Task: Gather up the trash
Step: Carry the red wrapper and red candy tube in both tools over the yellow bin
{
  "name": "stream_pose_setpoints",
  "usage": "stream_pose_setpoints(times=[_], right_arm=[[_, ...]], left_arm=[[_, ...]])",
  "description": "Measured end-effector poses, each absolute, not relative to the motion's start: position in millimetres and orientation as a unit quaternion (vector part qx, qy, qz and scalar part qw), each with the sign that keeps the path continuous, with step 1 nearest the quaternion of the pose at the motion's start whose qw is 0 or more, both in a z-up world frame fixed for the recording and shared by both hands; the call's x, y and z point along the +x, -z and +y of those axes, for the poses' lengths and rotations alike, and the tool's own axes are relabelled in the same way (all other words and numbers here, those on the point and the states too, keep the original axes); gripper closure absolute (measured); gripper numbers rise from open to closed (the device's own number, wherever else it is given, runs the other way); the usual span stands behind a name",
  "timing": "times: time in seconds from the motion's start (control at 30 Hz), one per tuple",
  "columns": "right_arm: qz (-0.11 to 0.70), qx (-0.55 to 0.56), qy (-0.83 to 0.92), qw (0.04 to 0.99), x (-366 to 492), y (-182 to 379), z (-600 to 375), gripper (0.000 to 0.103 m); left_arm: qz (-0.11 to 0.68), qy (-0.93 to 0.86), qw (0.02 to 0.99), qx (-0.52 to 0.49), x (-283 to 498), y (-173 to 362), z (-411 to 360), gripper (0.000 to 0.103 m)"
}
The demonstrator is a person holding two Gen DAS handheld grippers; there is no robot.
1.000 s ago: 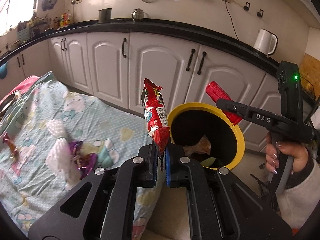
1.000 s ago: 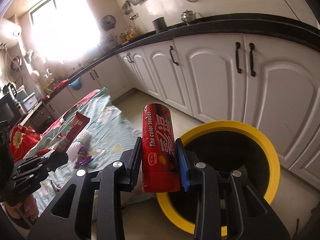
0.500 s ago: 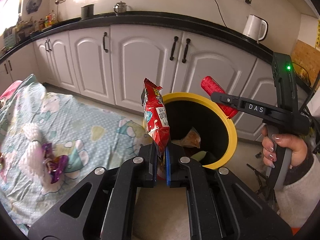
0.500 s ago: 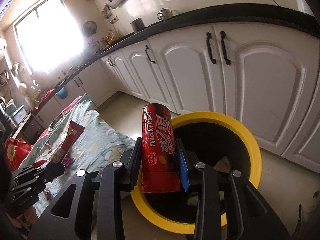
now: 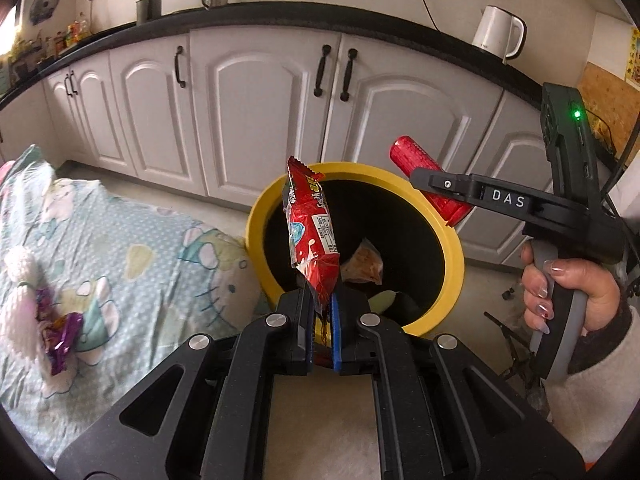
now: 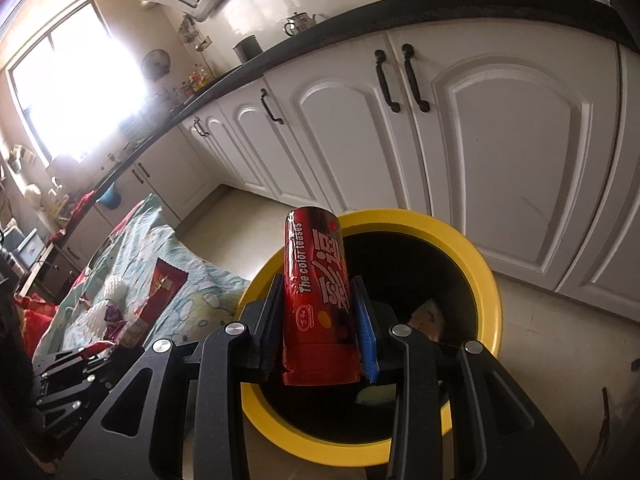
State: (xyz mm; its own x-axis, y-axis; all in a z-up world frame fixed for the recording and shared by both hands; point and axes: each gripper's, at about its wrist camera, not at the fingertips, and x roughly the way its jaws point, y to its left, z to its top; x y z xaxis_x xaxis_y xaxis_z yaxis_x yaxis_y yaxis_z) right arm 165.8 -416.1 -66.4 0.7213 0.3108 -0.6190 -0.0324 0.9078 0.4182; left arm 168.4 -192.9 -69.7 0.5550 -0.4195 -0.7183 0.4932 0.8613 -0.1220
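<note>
My left gripper [image 5: 322, 320] is shut on the bottom edge of a red snack wrapper [image 5: 310, 232], which stands up over the near rim of the yellow-rimmed trash bin [image 5: 454, 240]. My right gripper [image 6: 318, 316] is shut on a red cylindrical snack tube [image 6: 318, 300], held over the near rim of the bin [image 6: 486, 276]. In the left wrist view the tube [image 5: 428, 178] pokes out of the right gripper [image 5: 430, 180] above the bin's far right rim, with a person's hand [image 5: 572, 288] on the handle. Crumpled trash [image 5: 364, 264] lies inside the bin.
A table with a light blue cartoon cloth [image 5: 132, 252] stands left of the bin, bearing a purple wrapper [image 5: 60, 332] and a white knitted item [image 5: 20, 280]. White cabinets [image 5: 256, 108] with a black counter run behind the bin. A white kettle [image 5: 498, 32] sits on the counter.
Both grippers have moved forward and down toward the bin with their loads still gripped. The bin opening looms larger and more central in both views; the table has slid left.
</note>
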Motion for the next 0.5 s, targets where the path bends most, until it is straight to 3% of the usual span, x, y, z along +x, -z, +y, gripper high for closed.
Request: stream_pose_setpoints(times=[0.5], right_arm=[[0.377, 0.212, -0.080, 0.898, 168, 85, -429, 0.072]], left_arm=[[0.431, 0.276, 0.857, 0.064, 183, 98, -224, 0.100]])
